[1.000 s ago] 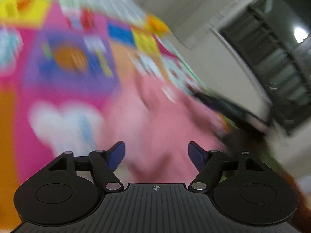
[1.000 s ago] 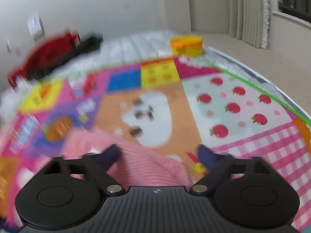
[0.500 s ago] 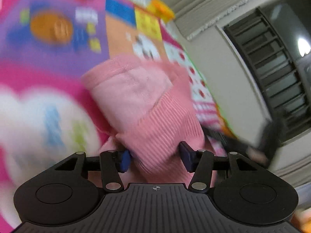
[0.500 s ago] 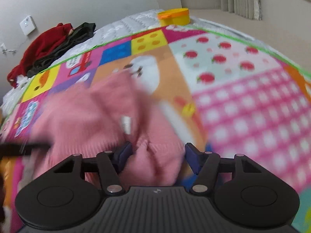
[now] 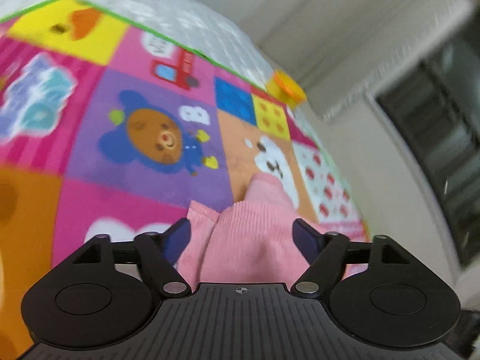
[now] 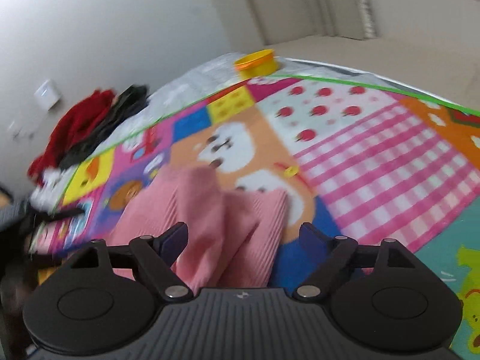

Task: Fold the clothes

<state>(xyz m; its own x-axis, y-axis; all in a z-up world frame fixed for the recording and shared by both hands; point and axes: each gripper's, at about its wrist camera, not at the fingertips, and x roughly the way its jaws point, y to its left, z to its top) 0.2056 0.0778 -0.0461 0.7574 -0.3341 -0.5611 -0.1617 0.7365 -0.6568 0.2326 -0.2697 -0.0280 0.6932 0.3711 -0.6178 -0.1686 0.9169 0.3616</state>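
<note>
A pink ribbed knit garment [image 5: 249, 234] lies bunched on the colourful play mat [image 5: 144, 138]. My left gripper [image 5: 243, 237] is open, its blue-padded fingers wide apart on either side of the pink cloth. The same garment shows in the right wrist view [image 6: 207, 210], folded into a thick strip. My right gripper [image 6: 243, 237] is open too, with the cloth between and just beyond its fingers. Neither gripper pinches the cloth.
A yellow tub with an orange rim [image 6: 256, 63] stands at the mat's far edge, also in the left wrist view [image 5: 286, 88]. A pile of red and dark clothes [image 6: 87, 126] lies at the far left by the wall. A white quilted pad [image 5: 192, 27] borders the mat.
Both grippers were narrower around the pink cloth half a second ago and have opened wide. Both views have pulled back and tilted, and the garment now lies lower on the mat.
</note>
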